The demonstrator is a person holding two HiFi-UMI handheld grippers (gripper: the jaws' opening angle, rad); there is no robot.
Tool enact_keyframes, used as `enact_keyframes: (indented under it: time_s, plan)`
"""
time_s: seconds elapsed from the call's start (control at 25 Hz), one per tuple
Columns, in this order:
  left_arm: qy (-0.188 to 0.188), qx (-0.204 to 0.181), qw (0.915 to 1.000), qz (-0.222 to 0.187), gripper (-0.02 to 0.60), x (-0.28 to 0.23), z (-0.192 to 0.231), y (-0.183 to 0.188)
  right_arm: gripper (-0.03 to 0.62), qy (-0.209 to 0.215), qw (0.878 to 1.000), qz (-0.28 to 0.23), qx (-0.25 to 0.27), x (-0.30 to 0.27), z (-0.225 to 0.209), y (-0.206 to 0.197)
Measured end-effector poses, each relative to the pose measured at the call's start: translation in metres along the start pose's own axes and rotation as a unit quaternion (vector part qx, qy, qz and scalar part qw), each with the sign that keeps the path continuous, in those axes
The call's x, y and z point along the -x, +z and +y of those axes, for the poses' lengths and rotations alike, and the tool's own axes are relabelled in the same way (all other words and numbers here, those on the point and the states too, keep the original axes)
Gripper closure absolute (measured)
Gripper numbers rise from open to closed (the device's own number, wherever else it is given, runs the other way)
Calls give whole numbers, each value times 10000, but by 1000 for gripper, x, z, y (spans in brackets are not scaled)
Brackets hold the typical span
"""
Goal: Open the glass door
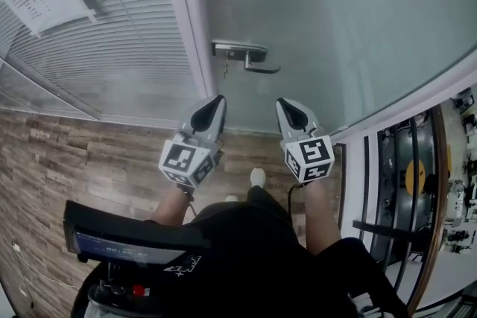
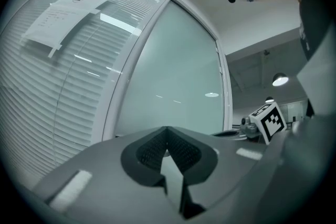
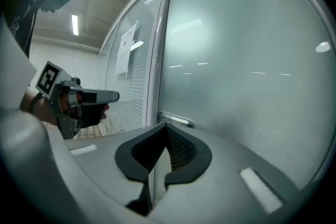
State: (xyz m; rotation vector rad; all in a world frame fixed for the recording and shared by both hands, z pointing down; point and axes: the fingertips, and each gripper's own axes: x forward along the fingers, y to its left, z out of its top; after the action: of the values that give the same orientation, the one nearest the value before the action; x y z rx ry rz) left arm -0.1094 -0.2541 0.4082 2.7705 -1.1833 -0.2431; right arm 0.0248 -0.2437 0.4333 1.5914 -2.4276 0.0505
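we hold the left gripper (image 1: 217, 102) and right gripper (image 1: 284, 105) clenched on nothing, side by side facing the glass door (image 1: 335, 26); its lever handle (image 1: 253, 59) sits at the door's left edge beyond both tips, so either closed tip could, we judge, press it down.

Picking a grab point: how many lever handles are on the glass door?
1. The metal lever handle sits at the left edge of the glass door, beside the white frame. The frosted glass may hide one on the far side.
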Motion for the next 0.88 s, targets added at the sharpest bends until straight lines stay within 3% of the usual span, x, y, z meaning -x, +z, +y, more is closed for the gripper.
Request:
enact_keyframes:
  time_s: [0.2, 0.56, 0.68, 0.88]
  plan:
    - [89, 85, 9998, 142, 581, -11, 7, -9, 592, -146, 9988, 328, 329, -36, -23, -13]
    - [269, 131, 9993, 237, 581, -39, 10, -14, 591, 188, 9888, 807, 1241, -82, -43, -31]
    - [313, 120, 9991, 270, 581, -49, 8, -16, 589, 175, 9783, 921, 1848, -96, -51, -37]
    - [473, 142, 9982, 350, 581, -58, 11, -22, 469, 489, 9470, 1201, 2940, -113, -49, -55]
